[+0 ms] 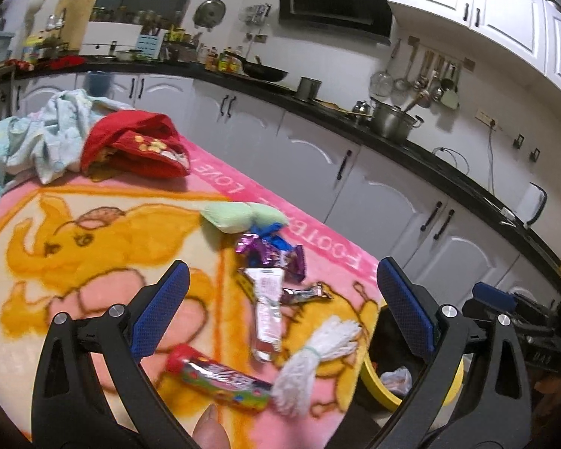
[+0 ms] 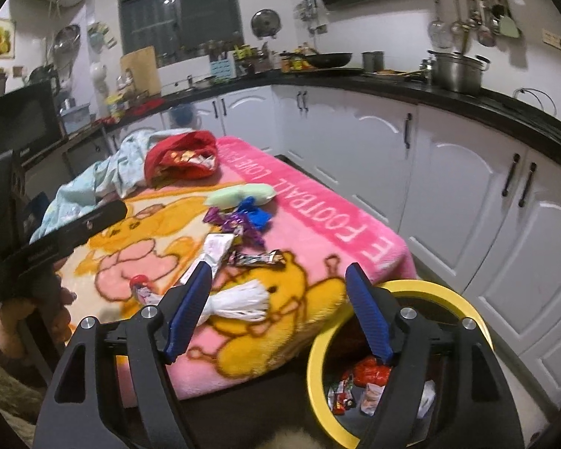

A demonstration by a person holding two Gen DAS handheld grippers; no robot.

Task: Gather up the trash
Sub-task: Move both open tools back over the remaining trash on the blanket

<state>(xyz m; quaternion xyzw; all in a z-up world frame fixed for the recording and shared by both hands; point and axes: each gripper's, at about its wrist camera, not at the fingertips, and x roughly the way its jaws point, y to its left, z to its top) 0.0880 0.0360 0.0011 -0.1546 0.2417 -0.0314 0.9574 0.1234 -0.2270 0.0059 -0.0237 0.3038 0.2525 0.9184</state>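
Trash lies on a pink cartoon blanket point(image 1: 56, 247): a colourful candy wrapper point(image 1: 224, 378), a white shredded bundle point(image 1: 314, 359), a clear plastic packet point(image 1: 267, 310), a small silver wrapper point(image 1: 304, 293), a purple foil wrapper point(image 1: 273, 256) and a blue scrap point(image 1: 267, 232). My left gripper point(image 1: 280, 295) is open and empty above them. My right gripper point(image 2: 278, 288) is open and empty, over the white bundle point(image 2: 239, 303) and the blanket's near edge. A yellow-rimmed bin point(image 2: 319, 351) holding wrappers stands below the table's right corner; it also shows in the left wrist view point(image 1: 374, 378).
A green sponge-like pad point(image 1: 239, 217), a red cloth point(image 1: 134, 146) and a pale blue cloth point(image 1: 41, 138) lie at the blanket's far end. White cabinets point(image 2: 448, 187) with a black counter run along the right. The left handle point(image 2: 37, 247) crosses the right view's left side.
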